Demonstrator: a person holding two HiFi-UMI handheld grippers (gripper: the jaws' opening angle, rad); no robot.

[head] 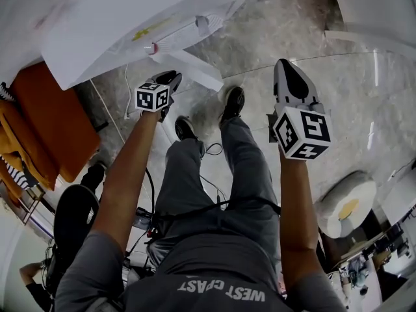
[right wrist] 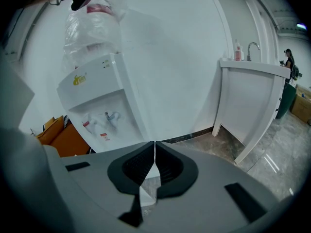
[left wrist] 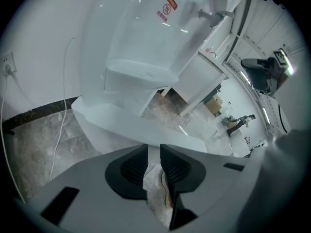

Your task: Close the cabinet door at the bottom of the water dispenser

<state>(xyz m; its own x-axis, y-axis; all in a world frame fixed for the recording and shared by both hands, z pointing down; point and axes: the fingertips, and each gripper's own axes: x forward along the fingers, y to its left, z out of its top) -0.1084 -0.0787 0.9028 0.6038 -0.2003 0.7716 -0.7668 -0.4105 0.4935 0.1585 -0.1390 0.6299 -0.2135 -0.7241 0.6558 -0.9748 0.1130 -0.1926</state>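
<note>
The white water dispenser (head: 130,18) fills the upper left of the head view, its taps (head: 153,47) facing the floor side. Its bottom cabinet door (head: 195,70) sticks out ajar from the base. My left gripper (head: 172,78) hangs right beside that door, with its jaws a narrow gap apart and nothing between them. In the left gripper view, the door's white edge (left wrist: 146,127) lies just past the left gripper (left wrist: 154,149); I cannot tell whether they touch. My right gripper (head: 286,67) is held out over the floor, shut and empty. In its own view, the right gripper (right wrist: 154,144) faces the dispenser (right wrist: 97,110).
An orange cabinet (head: 52,122) stands left of the dispenser. A power cord (left wrist: 63,125) runs down the wall from a socket (left wrist: 7,64). A white sink counter (right wrist: 252,91) stands to the right, with a person (right wrist: 289,62) beyond. My shoes (head: 231,103) are close to the door.
</note>
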